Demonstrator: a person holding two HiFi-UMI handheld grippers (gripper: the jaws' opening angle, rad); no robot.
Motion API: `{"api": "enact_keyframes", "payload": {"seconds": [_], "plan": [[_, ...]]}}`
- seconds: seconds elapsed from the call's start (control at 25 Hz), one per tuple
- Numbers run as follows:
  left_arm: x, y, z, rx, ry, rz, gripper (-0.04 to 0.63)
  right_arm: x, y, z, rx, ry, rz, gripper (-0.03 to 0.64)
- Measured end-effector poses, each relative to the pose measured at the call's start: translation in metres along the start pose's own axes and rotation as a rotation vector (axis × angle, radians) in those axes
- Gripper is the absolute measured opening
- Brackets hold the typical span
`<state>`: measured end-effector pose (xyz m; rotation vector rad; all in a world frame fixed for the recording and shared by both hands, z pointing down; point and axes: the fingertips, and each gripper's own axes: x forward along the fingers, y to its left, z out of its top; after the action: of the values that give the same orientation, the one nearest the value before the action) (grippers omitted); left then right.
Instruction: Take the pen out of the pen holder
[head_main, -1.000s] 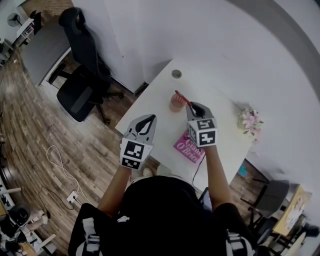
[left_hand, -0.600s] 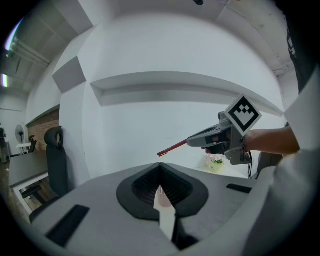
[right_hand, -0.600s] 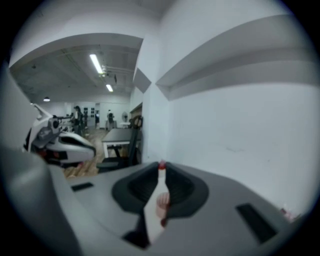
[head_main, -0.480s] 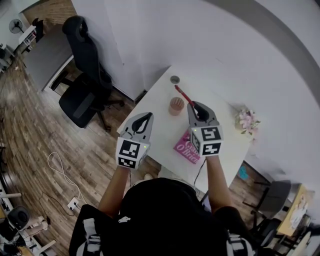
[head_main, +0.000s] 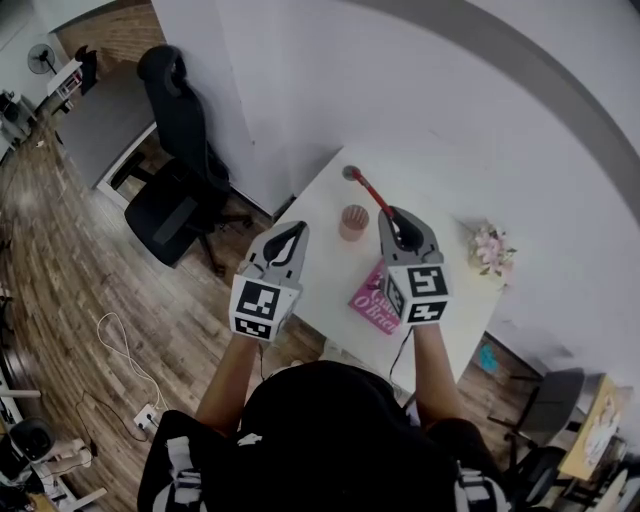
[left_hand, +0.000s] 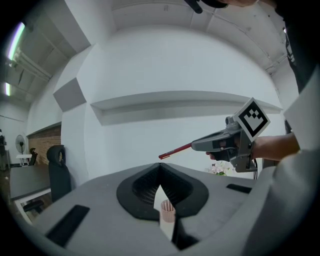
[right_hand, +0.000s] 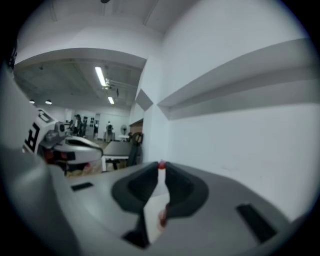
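The red pen (head_main: 370, 192) is held in my right gripper (head_main: 393, 213), which is shut on its near end; the pen sticks out level, up in the air and clear of the holder. In the right gripper view only a red bit of the pen (right_hand: 161, 165) shows between the closed tips. The pink mesh pen holder (head_main: 352, 222) stands upright on the white table (head_main: 318, 262), below the pen. My left gripper (head_main: 294, 231) hovers at the table's left edge, shut on nothing. Its view shows the pen holder (left_hand: 168, 211) through the jaws and the pen (left_hand: 175, 150) above.
A pink book (head_main: 378, 296) lies on the table under my right gripper. Pink flowers (head_main: 492, 246) stand at the table's far right by the wall. A black office chair (head_main: 178, 150) stands on the wood floor to the left.
My right gripper has risen and drawn the pen up out of the holder. The left gripper has risen too, still shut.
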<state>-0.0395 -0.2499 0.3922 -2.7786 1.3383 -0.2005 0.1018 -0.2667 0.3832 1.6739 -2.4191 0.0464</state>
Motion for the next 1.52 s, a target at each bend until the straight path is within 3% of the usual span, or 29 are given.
{"api": "enact_keyframes", "payload": {"seconds": [0.72,1.52], "plan": [[-0.023,0.004,0.041,0.051,-0.082,0.032,0.015,-0.026,0.010,0.034,-0.010,-0.102,-0.016,0.067],[-0.024,0.009,0.032,0.042,-0.067,0.038,0.017,-0.022,0.017,0.028,-0.019,-0.093,-0.015,0.067]]}}
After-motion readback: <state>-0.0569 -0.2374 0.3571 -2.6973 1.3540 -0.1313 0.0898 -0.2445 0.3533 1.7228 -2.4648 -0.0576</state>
